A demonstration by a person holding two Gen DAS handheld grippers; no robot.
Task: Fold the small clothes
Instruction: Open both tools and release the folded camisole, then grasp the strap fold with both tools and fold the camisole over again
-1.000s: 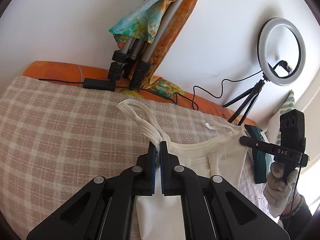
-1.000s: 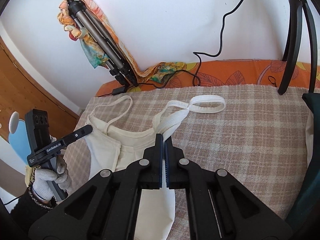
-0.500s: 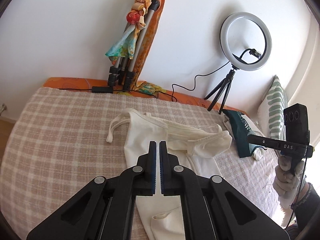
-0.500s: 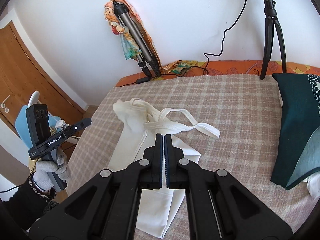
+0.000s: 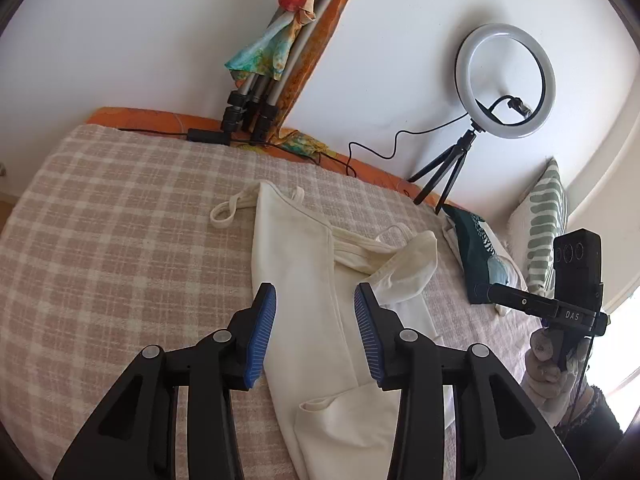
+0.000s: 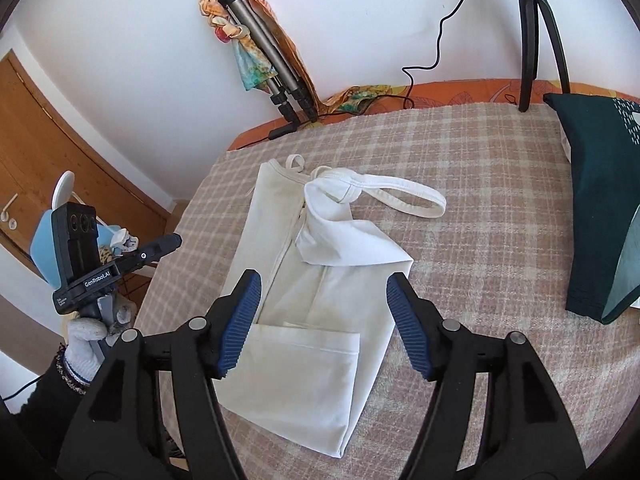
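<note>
Cream top (image 6: 320, 320) lies folded lengthwise on the checked blanket (image 6: 480, 240). Left gripper (image 5: 315, 300) and right gripper (image 6: 324, 288) hover spread and empty, likely lining up another fold.

Cream cotton strappy top (image 6: 320, 300): on checked woven blanket (image 6: 480, 240), folded lengthwise, one strap loop (image 6: 412, 200) to its right. Dark teal cushion (image 6: 600, 200): right of top, apart. Folded grey tripod (image 5: 272, 76): behind, against wall. Ring light on black stand (image 5: 504, 80): behind cushion.
</note>
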